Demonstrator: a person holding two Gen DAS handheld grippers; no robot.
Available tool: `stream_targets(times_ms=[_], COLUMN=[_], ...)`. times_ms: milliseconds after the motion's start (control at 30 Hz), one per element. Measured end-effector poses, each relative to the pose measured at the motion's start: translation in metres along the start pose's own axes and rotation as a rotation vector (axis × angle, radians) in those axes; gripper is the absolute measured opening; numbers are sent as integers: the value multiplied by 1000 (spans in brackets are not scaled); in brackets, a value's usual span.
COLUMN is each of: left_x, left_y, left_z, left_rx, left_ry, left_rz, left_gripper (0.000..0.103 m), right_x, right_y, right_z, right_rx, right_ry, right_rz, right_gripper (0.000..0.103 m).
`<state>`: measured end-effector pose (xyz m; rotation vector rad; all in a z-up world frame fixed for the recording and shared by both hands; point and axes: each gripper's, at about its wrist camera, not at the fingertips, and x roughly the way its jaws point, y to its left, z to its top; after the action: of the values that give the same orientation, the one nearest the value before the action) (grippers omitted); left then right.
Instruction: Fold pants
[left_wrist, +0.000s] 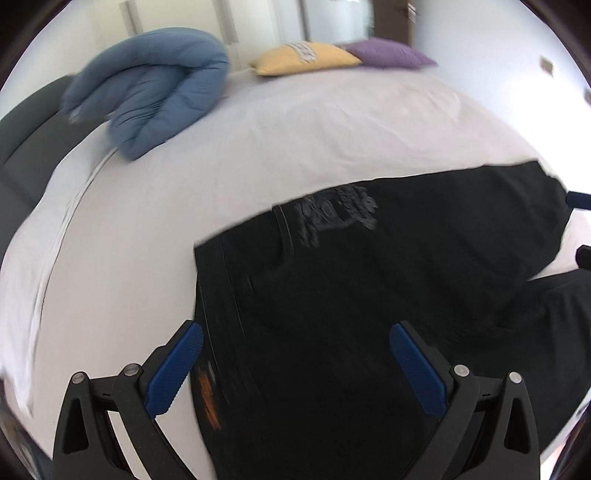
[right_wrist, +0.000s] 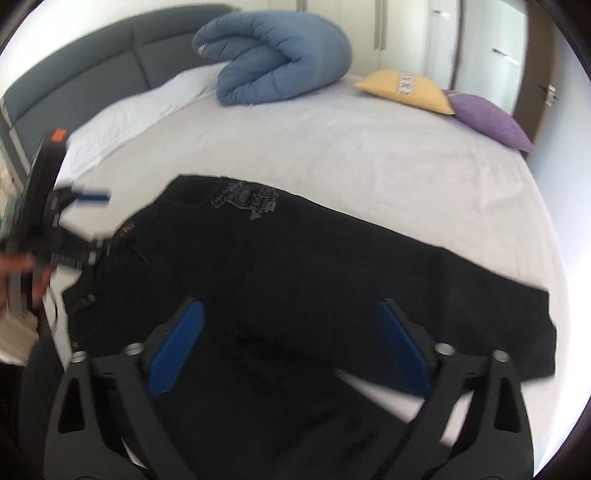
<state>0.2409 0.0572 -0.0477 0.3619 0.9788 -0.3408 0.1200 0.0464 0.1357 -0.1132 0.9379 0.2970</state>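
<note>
The left gripper (left_wrist: 295, 363) hangs wide open, holding nothing, over the waistband end of the black pants (left_wrist: 388, 280). These lie flat across the near part of the white bed (left_wrist: 295, 122). Further right, the right gripper (right_wrist: 290, 345) also stands wide and empty above them.

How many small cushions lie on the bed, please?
2. The yellow cushion lies at the far edge of the bed. The purple cushion lies right beside it, nearer the corner. Others may be out of view.
</note>
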Motion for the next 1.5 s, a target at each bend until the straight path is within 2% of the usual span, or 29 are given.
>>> stream_targets(times_ms=[100,133,200,267,400,467,567,600,700,767,800,833,867,933,1100,1300,1367,1500], left_x=[35,48,71,93,124,139,164,173,181,178,173,168,161,140,82,66,67,63], left_y=[17,24,37,41,53,57,60,61,64,61,56,52,49,49,60,54,45,51], left_z=[34,45,63,79,99,105,109,109,109,106,104,101,99,94,69,53,52,50], left_rx=[129,157,205,260,289,281,289,279,265,280,311,336,351,356,331,401,412,426], left_ry=[35,53,82,122,161,190,260,291,306,304,290,270,244,162,9,-73,-79,-91], left_rz=[-16,-47,-109,-122,-205,-252,-270,-296,-342,-355,-329,-305,-279,-241,-251,-189,-186,-189], left_gripper=[103,103,103,103,102,88,71,68,52,22,18,8,6,5,5,5,5,5], right_x=[29,37,54,66,89,98,111,114,125,131,134,139,139,145,155,161,163,174], right_y=[-16,-21,-31,-36,-49,-54,-59,-59,-60,-58,-57,-55,-56,-54,-39,-12,-1,10], right_z=[16,18,24,26,27,29,33,34,41,49,53,58,63,75,103,123,126,136], right_rx=[-59,-69,-90,-105,-134,-146,-150,-151,-166,-178,-187,-194,-199,-210,-263,-388,-444,-513], right_ry=[24,30,44,60,77,82,89,91,99,101,104,105,106,104,98,105,125,164], right_rz=[36,52,90,103,142,162,180,184,183,184,183,181,180,178,179,199,215,191], right_gripper=[82,80,74,65,57,53,51,49,42,40,38,37,37,37,37,37,37,37])
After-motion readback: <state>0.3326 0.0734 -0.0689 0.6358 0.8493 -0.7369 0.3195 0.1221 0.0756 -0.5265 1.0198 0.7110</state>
